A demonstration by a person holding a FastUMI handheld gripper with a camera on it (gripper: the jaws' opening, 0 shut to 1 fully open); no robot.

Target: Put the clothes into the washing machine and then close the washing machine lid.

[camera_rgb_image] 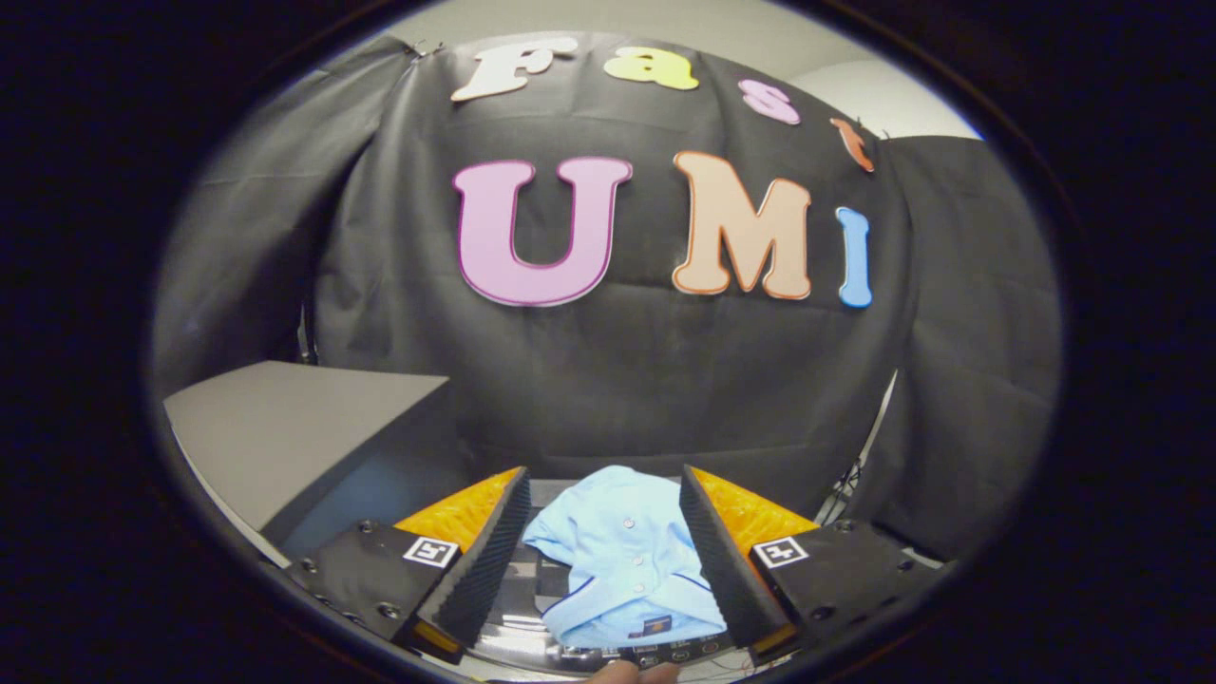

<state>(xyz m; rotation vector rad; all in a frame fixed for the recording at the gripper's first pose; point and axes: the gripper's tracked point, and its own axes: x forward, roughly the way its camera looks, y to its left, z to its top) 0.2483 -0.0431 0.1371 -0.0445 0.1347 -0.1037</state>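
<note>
One light-blue buttoned shirt (622,560) lies between the spread, empty fingers of the gripper (605,494) above a machine's control panel (655,654), apparently awaiting a grasp.

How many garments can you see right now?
1: a light blue shirt lying between the open tool's fingers, on the washing machine. Others may be hidden beneath it.
</note>
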